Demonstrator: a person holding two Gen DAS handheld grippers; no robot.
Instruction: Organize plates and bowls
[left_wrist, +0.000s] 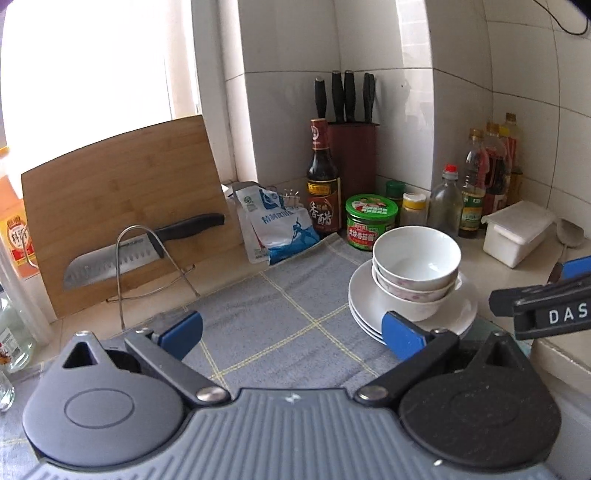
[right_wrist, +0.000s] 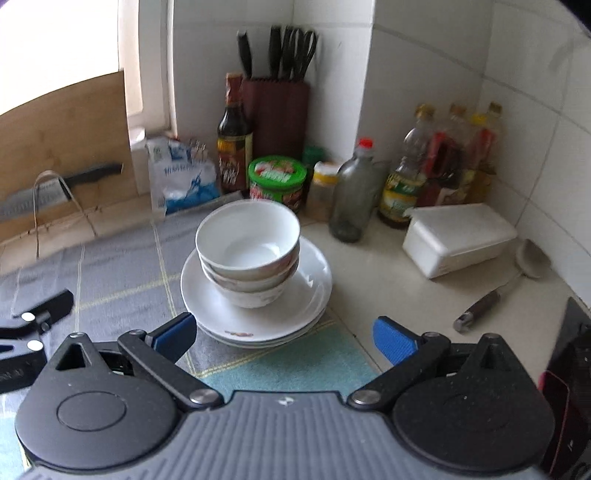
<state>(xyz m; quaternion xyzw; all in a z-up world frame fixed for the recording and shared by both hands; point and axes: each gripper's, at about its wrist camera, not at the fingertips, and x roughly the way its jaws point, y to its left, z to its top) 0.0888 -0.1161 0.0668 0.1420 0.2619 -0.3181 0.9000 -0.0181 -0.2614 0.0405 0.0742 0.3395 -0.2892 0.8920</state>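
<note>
The stack of bowls (right_wrist: 249, 254) sits nested on a stack of white plates (right_wrist: 314, 288), and the whole pile lies straight ahead of the right gripper (right_wrist: 284, 338), whose blue-padded fingers (right_wrist: 393, 341) are spread wide with nothing between them. The near rim of the plates falls just beyond its left pad. From the left gripper (left_wrist: 291, 332), likewise spread and empty, the bowls (left_wrist: 415, 266) and plates (left_wrist: 458, 317) lie off to the right, beside its right pad, so the right gripper looks the better placed to take the pile. The pile is round and has no long axis; its height runs upright, three bowls deep as far as can be told.

The plates straddle the right edge of a grey checked cloth (left_wrist: 280, 306) on the worktop (right_wrist: 384, 273). Close behind stand a green-lidded jar (right_wrist: 277, 177), a vinegar bottle (right_wrist: 232, 144) and an empty glass bottle (right_wrist: 351, 195); a white lidded box (right_wrist: 458, 240) and a ladle (right_wrist: 506, 284) lie to the right. Those jars crowd the far side, so a reach past the bowls would likely knock them.
</note>
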